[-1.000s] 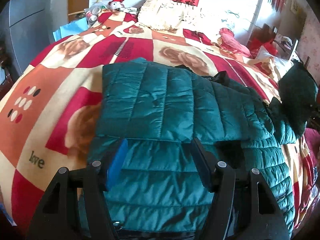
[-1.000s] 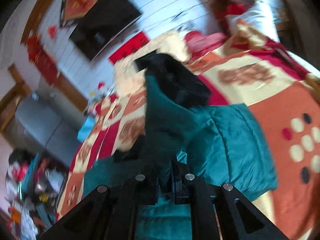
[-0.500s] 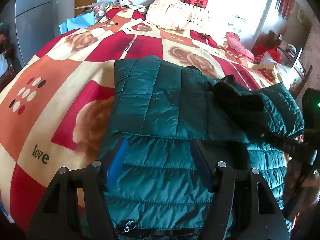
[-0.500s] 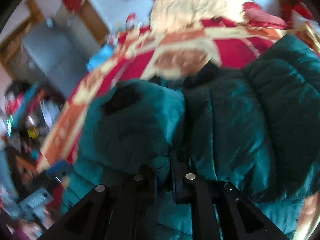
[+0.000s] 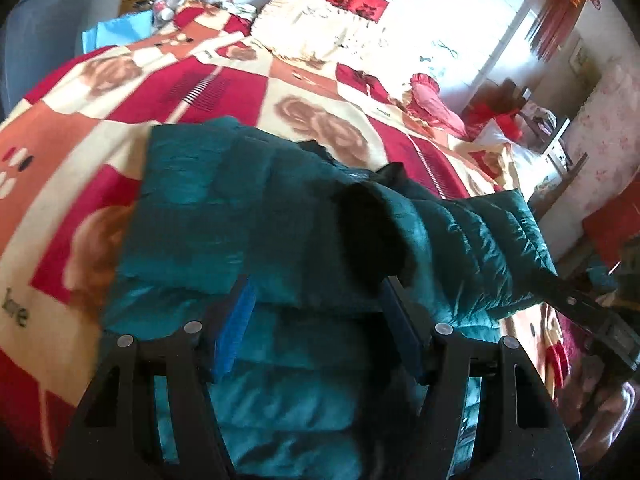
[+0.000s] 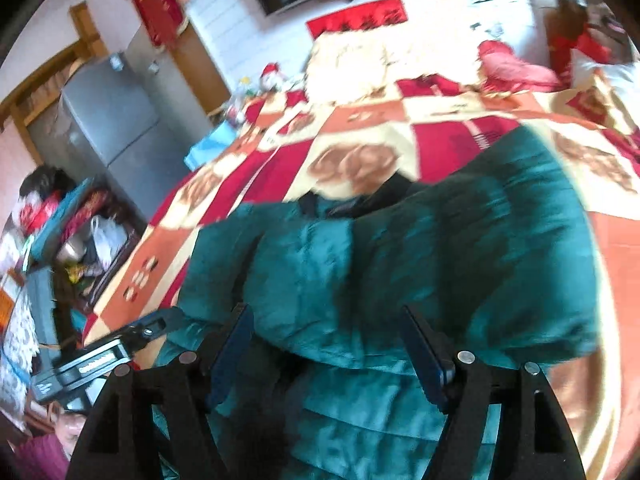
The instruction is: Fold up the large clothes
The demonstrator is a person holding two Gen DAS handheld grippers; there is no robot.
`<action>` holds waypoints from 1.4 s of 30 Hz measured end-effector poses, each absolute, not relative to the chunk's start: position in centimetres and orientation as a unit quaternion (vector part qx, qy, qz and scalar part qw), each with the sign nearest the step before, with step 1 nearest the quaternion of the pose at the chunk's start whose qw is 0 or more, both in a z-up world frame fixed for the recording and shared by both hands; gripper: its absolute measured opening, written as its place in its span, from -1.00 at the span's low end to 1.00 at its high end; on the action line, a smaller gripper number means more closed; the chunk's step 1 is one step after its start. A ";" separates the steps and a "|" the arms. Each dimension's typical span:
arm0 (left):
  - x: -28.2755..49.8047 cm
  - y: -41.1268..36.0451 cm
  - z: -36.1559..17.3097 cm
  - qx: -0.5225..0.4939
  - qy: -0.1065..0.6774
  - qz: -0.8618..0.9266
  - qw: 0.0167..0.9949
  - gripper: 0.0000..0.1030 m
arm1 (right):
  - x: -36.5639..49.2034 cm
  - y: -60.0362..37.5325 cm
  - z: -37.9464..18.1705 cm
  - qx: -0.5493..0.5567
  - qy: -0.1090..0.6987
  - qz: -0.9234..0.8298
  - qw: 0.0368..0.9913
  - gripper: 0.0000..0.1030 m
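A teal quilted puffer jacket (image 5: 248, 216) lies spread on the bed's red, orange and cream blanket (image 5: 80, 128). One sleeve, with its dark cuff opening (image 5: 368, 240), is folded across the jacket's body. My left gripper (image 5: 318, 312) hovers open over the jacket's lower part, and its pads press on nothing. In the right wrist view the jacket (image 6: 440, 260) fills the middle. The jaws of my right gripper (image 6: 324, 320) are opening. Fabric lies under and between them, and the pads do not press on it. One of its fingers (image 5: 568, 296) shows beside the sleeve.
A cream fringed pillow (image 5: 312, 28) and a red cushion (image 5: 428, 96) sit at the bed's head. A grey fridge (image 6: 112, 120) and cluttered shelves (image 6: 60, 232) stand left of the bed. Part of a person in maroon (image 6: 36, 456) shows at the lower left.
My right gripper swung the raised sleeve over the jacket's body, then opened and let it go. The sleeve now rests on the jacket. My left gripper stayed open and shifted slightly.
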State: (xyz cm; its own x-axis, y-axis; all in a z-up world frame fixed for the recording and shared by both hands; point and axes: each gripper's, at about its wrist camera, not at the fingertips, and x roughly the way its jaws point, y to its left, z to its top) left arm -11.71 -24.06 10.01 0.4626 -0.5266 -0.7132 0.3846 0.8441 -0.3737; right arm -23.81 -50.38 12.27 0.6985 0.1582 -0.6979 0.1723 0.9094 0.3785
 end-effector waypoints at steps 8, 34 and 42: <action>-11.6 -29.3 8.9 -0.052 0.452 -0.272 0.848 0.26 | -27.9 -53.7 13.9 0.224 0.366 -0.026 0.903 0.43; -7.8 -21.0 13.0 -0.079 0.392 -0.273 0.875 -0.81 | -28.9 -56.6 15.1 0.248 0.326 -0.091 0.908 0.45; -6.2 -17.6 9.1 -0.048 0.418 -0.221 0.880 -0.81 | -22.9 -54.2 12.1 0.217 0.375 -0.084 0.897 0.44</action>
